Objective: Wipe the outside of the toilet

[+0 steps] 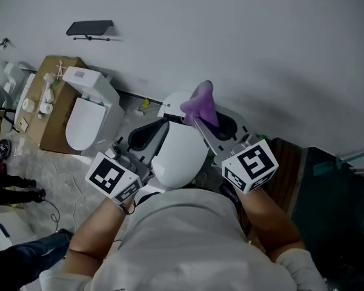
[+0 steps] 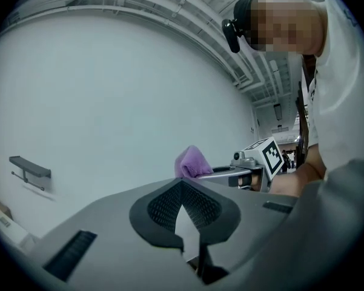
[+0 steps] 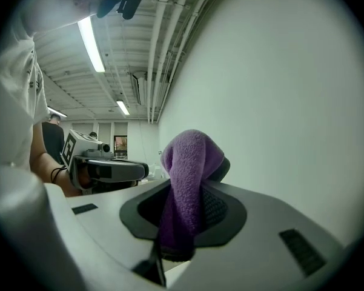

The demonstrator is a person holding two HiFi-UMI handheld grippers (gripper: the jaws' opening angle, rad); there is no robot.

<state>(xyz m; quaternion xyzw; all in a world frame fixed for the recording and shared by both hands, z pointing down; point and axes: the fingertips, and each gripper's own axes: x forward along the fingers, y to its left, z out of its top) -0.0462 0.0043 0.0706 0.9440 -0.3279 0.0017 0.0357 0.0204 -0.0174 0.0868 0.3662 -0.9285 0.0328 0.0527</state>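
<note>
head view: a white toilet (image 1: 178,153) stands against the pale wall (image 1: 242,35), straight below the person. both grippers are held over its back part, jaws pointing toward the wall. the right gripper (image 1: 209,124) pinches a purple cloth (image 1: 202,103), which sticks up in a bunch above the toilet and near the wall. the left gripper (image 1: 149,134) lies just beside it, over the toilet's left side, with its dark jaws together. a 2nd toilet (image 1: 88,111) stands to the left, next to a cardboard box (image 1: 54,102). a small dark shelf (image 1: 89,28) is fixed to the wall above them.

left gripper view: the 2 black pads meet at their tips and hold nothing; a narrow pale slit shows lower down between them. beyond them the right gripper reaches in from the right with the cloth bunched at its tip, in front of the bare wall. the shelf shows at the left edge. the person leans over at the upper right.

right gripper view: the jaws are clamped on the cloth, which runs down between the pads and folds over their tips in a rounded hump. the wall fills the right half. the left gripper shows at the left, apart from the cloth. a long ceiling light (image 3: 91,44) glows overhead.
</note>
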